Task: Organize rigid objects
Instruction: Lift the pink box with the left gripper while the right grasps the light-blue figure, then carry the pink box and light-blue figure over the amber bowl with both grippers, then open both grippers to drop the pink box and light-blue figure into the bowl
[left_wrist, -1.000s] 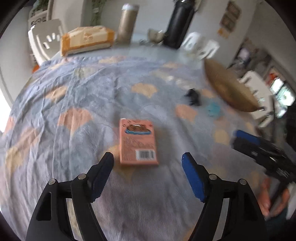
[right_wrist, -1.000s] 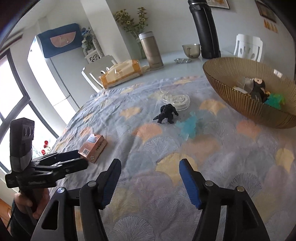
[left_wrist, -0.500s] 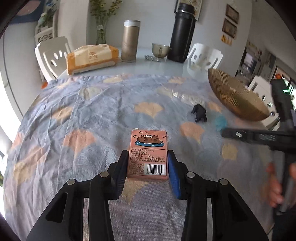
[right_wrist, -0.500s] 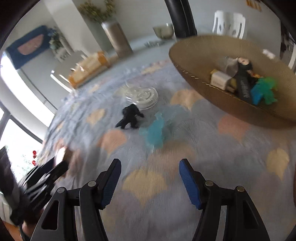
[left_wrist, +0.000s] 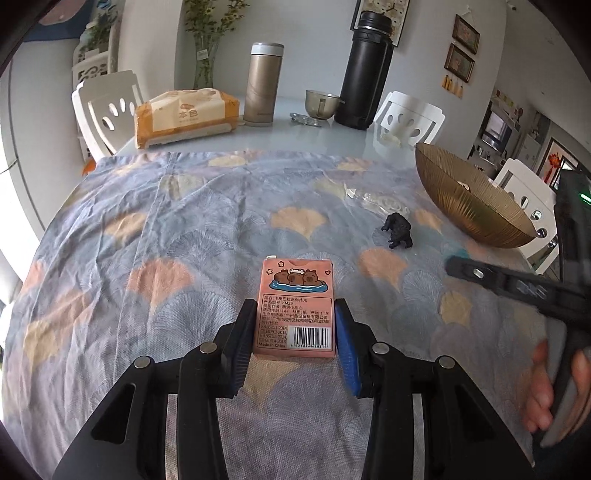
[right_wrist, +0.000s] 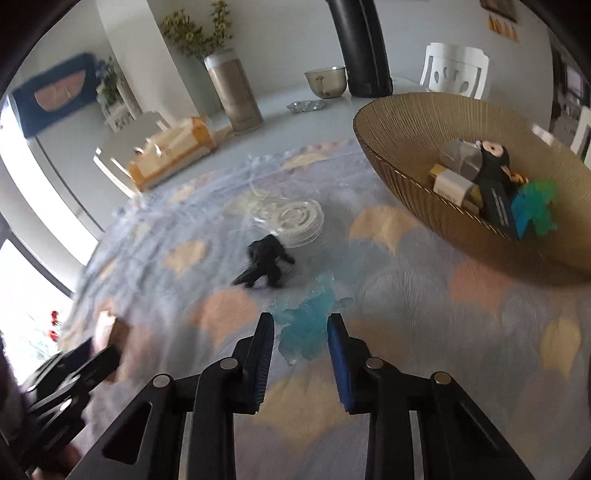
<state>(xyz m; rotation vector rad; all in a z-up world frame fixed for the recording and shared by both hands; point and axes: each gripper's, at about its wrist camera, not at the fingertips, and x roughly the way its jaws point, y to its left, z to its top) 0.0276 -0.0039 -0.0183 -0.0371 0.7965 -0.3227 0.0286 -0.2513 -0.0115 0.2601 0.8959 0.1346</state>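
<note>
At the bottom centre of the left wrist view, the left gripper (left_wrist: 295, 326) is now clamped on the flat pink cardboard card box with cartoon capybaras (left_wrist: 295, 308); a second ago its jaws stood wide apart short of the box, which lay flat on the cloth. The box now reads as gripped by its two long sides, its barcode end nearest the camera, so it looks ready to be lifted. At the bottom centre of the right wrist view, the right gripper (right_wrist: 301, 334), which a moment ago hung wide open above the cloth, has come down and narrowed around the translucent blue plastic toy figure (right_wrist: 308, 325); whether the pads already press on it cannot be told, as the frame is blurred. Just beyond, mid-frame, stands the small black animal figurine (right_wrist: 266, 264), with a clear round plastic lid (right_wrist: 295, 221) behind it. At the upper right sits the ribbed golden glass bowl (right_wrist: 413, 173), already holding several items, the likely destination for both pieces on the blue patterned tablecloth (left_wrist: 147, 229) over the table.
</note>
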